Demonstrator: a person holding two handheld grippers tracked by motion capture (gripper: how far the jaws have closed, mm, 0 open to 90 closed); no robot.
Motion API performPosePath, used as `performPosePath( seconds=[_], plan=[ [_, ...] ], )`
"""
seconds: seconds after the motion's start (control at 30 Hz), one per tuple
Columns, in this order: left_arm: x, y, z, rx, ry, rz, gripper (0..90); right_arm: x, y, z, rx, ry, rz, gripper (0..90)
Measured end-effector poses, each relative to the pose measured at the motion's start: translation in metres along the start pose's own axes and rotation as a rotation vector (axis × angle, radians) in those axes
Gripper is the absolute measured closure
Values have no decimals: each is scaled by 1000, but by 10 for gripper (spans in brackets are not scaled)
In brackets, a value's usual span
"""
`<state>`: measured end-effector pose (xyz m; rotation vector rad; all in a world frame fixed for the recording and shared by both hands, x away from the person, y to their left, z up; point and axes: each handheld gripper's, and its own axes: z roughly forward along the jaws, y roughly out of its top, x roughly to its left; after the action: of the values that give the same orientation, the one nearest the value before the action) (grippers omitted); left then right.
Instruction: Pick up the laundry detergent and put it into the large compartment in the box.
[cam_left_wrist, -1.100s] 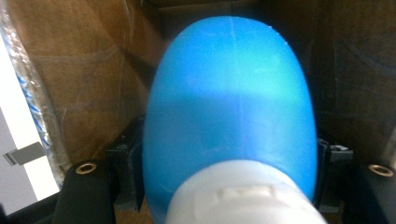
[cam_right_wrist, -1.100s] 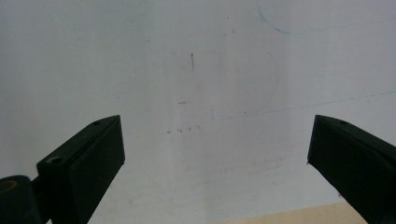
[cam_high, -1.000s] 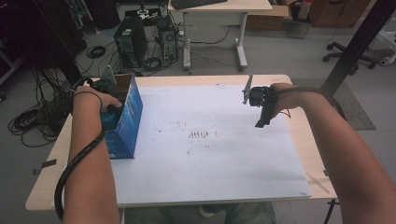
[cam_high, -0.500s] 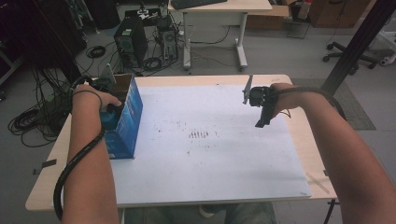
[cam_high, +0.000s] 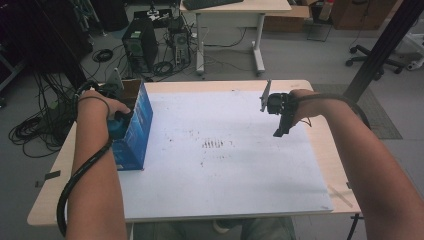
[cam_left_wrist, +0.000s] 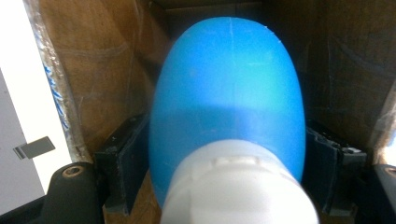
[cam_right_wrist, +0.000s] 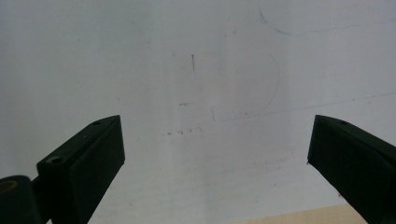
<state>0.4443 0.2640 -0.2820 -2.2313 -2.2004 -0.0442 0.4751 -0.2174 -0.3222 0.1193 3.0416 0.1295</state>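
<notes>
The blue bottle with its white cap sat inside the box, cap toward the left claw's camera and its rounded body pointing deeper in. Brown cardboard walls closed round it on both sides and behind. The left claw reached down into the box, its 2 black jaws flanking the bottle's widest part. Those jaws had just been opening with the bottle between them; whether the pads pressed on it could not be told from the left gripper view.

In the high view the box stood upright at the left edge of the tabletop, blue outside, open at the top, with the left hand over its opening. A thick black cable trailed along that forearm.

The right claw hung well apart from the box, above the right half of the tabletop, tips tilted down. In the right gripper view its 2 jaws stood spread wide with nothing between them, over a white sheet marked with faint pen lines and small smudges. A strip of bare wood showed at the sheet's near edge.
</notes>
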Motion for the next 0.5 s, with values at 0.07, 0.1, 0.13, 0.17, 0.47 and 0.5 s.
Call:
performPosePath(
  seconds=[0.07, 0.1, 0.13, 0.17, 0.47, 0.5],
  plan=[
    [0, 0, 0, 0, 1, -5, 243, 0, -1, 0, -3, -1, -2, 36],
    [0, 0, 0, 0, 0, -5, 242, 0, -1, 0, -2, -1, -2, 36],
    [0, 0, 0, 1, 0, -5, 241, 0, -1, 0, -3, -2, -1, 36],
    [0, 0, 0, 2, -1, -4, 240, 0, -1, 0, -4, -2, -1, 36],
    [-2, -1, -9, 7, 9, -1, 242, -1, 1, -1, -3, -1, -3, 36],
    [-1, -2, -11, 6, 9, -3, 242, -1, 1, -1, -4, -1, -3, 36]
  ],
)
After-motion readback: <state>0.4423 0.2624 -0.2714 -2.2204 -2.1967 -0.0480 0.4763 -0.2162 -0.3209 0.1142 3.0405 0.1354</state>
